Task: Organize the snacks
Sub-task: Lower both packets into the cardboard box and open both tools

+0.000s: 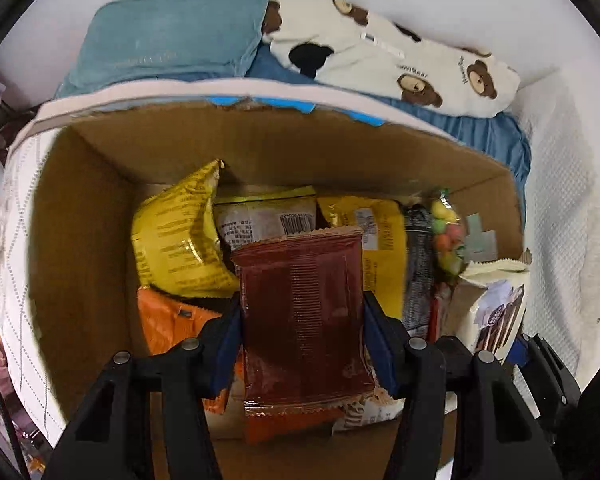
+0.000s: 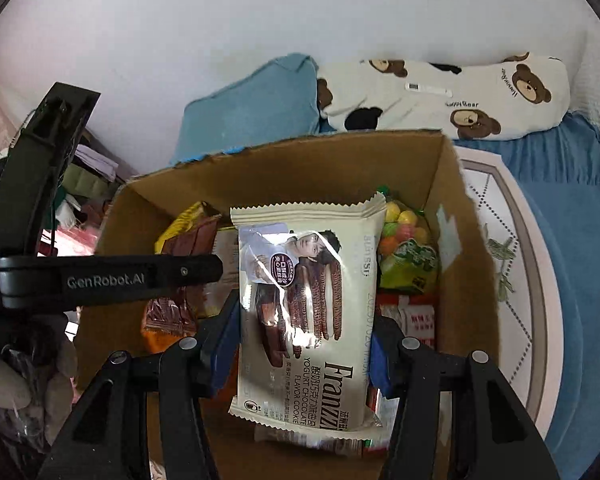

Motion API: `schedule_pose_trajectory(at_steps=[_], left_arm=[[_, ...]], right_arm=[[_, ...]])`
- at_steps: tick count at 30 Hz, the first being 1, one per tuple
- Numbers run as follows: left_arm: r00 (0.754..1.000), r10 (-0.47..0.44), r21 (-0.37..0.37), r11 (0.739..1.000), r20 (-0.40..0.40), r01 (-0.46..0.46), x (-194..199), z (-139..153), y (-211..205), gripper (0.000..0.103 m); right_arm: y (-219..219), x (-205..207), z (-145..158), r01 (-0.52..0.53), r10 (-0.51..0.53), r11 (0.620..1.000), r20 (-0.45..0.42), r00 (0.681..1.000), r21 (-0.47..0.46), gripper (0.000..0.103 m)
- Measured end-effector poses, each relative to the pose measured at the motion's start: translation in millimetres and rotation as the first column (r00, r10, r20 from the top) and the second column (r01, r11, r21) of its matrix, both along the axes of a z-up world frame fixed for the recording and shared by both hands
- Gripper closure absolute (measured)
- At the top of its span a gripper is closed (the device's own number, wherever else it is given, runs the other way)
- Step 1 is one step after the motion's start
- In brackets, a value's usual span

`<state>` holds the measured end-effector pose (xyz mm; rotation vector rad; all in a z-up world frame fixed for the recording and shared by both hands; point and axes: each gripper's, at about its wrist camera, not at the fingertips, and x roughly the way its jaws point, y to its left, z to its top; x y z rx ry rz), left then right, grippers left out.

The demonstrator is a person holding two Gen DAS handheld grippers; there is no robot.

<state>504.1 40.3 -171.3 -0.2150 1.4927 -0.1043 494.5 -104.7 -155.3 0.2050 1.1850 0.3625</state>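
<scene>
Both grippers are loaded right now. The left gripper (image 1: 302,316) has its blue pads pinched on either side of a dark red snack packet (image 1: 304,312), held upright over the open cardboard box (image 1: 80,240). The right gripper (image 2: 304,340) is clamped the same way on a cream Franzzi yogurt chocolate cookie pack (image 2: 306,312), also hanging above the box, off to the right-hand side of it. In the right wrist view you can see the other tool's black arm reaching in from the left with the red packet under it.

Progress-wise, I'd say it's well along: the box already has a decent pile in it. There's a puffy yellow bag (image 1: 180,236), an orange packet (image 1: 168,320) under it, a flat pack with a barcode (image 1: 268,224), another yellow pack (image 1: 380,248) and a clear bag of coloured candy balls (image 2: 404,236) against the right wall. What's left looks like dropping these two packs in; I can't see any loose snacks outside the box, so can't say if more are waiting.

The red packet is glossy film with crimped ends and a ribbed back seam facing the camera, slightly puffed. The cookie pack is shiny too, catching glare, label printed sideways.

The box sits on a bed with a blue pillow (image 2: 256,100) and a bear-print pillow (image 2: 460,92) behind.
</scene>
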Motion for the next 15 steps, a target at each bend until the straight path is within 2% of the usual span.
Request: schedule_pose_trajectory(at_steps=[2, 4, 5, 6, 8, 11, 15], left_arm=[[1.0, -0.008, -0.003, 1.0, -0.02, 0.008, -2.6, -5.9, -0.7, 0.049], [0.999, -0.001, 0.015, 1.0, -0.037, 0.001, -2.5, -12.5, 1.3, 0.044], [0.999, 0.008, 0.026, 1.0, -0.034, -0.007, -3.1, -14.6, 3.5, 0.032], [0.999, 0.011, 0.036, 0.999, -0.032, -0.01, -3.1, -16.1, 4.7, 0.017], [1.0, 0.01, 0.042, 0.999, -0.03, -0.009, -7.7, -17.0, 7.0, 0.011], [1.0, 0.008, 0.052, 0.999, -0.026, -0.006, -14.3, -16.1, 8.9, 0.008], [1.0, 0.01, 0.064, 0.998, -0.007, -0.009, -23.6, -8.8, 11.4, 0.008]], right_arm=[[3.9, 6.7, -10.4, -0.007, 0.008, 1.0, -0.041, 0.999, 0.017, 0.045], [6.0, 10.2, -20.4, -0.004, 0.003, 1.0, -0.101, 0.995, -0.004, 0.035], [6.8, 10.1, -23.5, -0.001, -0.001, 1.0, -0.12, 0.993, -0.024, 0.015], [6.4, 10.2, -26.1, 0.001, -0.006, 0.999, -0.127, 0.992, -0.038, 0.003], [3.6, 10.6, -29.0, 0.004, -0.011, 0.998, -0.137, 0.991, -0.056, 0.003], [1.7, 7.2, -26.8, -0.007, 0.0, 0.999, -0.141, 0.99, -0.052, 0.003], [-0.2, 1.4, -15.7, -0.007, -0.004, 0.994, -0.105, 0.994, -0.111, 0.003]])
